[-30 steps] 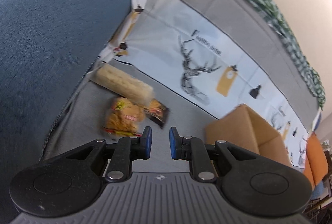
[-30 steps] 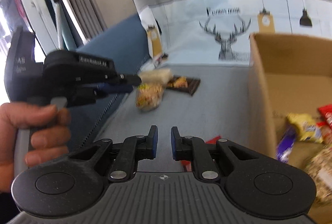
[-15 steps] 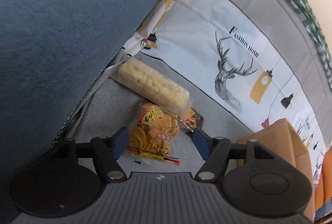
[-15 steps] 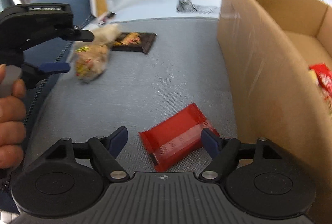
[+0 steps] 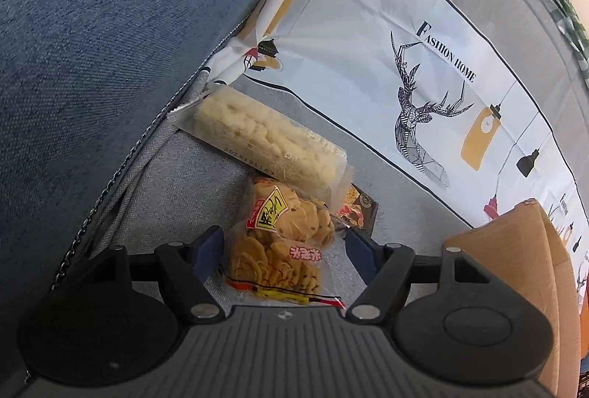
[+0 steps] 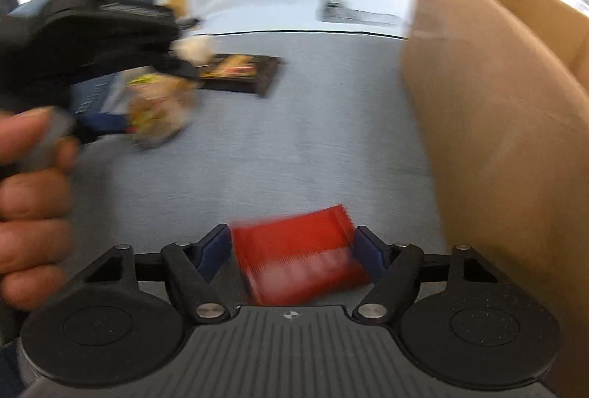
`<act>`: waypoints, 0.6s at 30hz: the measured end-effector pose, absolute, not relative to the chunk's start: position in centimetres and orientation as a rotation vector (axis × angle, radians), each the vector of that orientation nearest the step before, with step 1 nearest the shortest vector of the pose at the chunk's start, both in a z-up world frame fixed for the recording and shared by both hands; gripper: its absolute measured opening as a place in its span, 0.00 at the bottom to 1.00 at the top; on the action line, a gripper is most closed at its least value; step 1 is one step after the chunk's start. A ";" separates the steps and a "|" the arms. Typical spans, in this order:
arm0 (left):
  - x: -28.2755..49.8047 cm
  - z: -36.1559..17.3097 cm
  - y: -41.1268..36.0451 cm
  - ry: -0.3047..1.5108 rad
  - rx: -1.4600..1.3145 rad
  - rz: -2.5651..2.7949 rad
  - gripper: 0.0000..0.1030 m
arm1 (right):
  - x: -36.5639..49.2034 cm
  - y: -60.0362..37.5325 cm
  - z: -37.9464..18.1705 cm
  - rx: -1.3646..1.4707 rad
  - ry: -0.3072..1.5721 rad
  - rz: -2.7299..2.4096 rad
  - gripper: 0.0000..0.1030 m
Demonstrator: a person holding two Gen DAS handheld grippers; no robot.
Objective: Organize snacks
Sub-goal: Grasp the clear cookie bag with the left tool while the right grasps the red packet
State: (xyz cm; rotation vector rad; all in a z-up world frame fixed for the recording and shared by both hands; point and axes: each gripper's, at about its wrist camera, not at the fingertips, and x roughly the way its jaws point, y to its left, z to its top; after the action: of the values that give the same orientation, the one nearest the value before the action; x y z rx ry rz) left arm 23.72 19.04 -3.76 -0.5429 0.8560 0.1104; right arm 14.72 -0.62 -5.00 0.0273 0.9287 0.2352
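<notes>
both grippers wide, straddling snacks

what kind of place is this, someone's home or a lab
Most likely a home living room. The snacks lie on a grey sofa seat beside a blue upholstered armrest, a printed deer cloth reading "Fashion Home" covers the backrest, and a cardboard box stands on the cushion.

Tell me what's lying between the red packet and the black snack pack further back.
Nothing: in the right wrist view only bare grey cushion separates the red packet and the black snack pack.
</notes>
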 end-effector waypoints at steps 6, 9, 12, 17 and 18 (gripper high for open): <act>23.5 -3.3 18.5 0.863 -0.468 0.108 0.56 | 13.7 0.0 -4.3 -0.021 0.917 0.229 0.69; 22.9 -2.9 18.4 0.867 -0.469 0.098 0.56 | 13.3 -0.7 -3.8 0.003 0.938 0.202 0.70; 21.9 -2.3 18.4 0.880 -0.490 0.104 0.56 | 13.1 -0.9 -3.9 -0.003 0.934 0.181 0.71; 18.8 -1.7 19.0 0.952 -0.556 0.169 0.56 | 14.6 -1.9 -5.0 0.108 0.977 0.156 0.82; 18.0 -1.4 19.2 0.948 -0.570 0.177 0.56 | 14.9 -1.8 -5.1 0.121 0.965 0.167 0.83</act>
State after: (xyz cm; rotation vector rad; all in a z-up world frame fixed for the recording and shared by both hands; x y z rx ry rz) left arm 17.96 19.17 -1.44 -0.5699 0.9484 0.1766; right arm 14.91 -1.80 -5.05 0.1208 0.9647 0.1675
